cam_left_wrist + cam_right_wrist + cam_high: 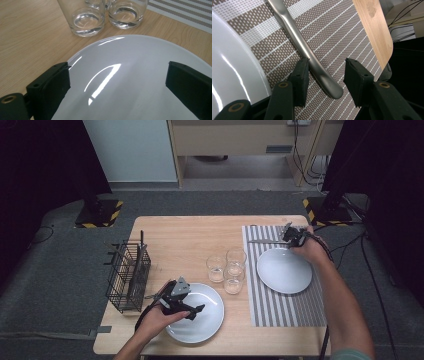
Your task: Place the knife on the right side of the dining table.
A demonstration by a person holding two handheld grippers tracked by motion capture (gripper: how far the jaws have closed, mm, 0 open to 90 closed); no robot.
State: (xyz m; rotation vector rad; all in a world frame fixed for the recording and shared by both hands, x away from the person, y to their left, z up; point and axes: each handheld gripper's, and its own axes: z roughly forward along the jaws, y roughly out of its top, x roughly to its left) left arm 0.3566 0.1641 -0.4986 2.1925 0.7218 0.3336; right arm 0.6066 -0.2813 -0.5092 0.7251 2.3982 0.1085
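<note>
From my right tongs' view the utensil runs off the top edge, so I can't tell its working end. My left tongs' view crops the glasses at the top, and its plate at the bottom.

The left gripper hangs over the left rim of a white plate on the worktop, with a wire basket to its left and three glasses beyond it. The right gripper sits low on a striped mat at a knife, just beyond a second plate.
</note>
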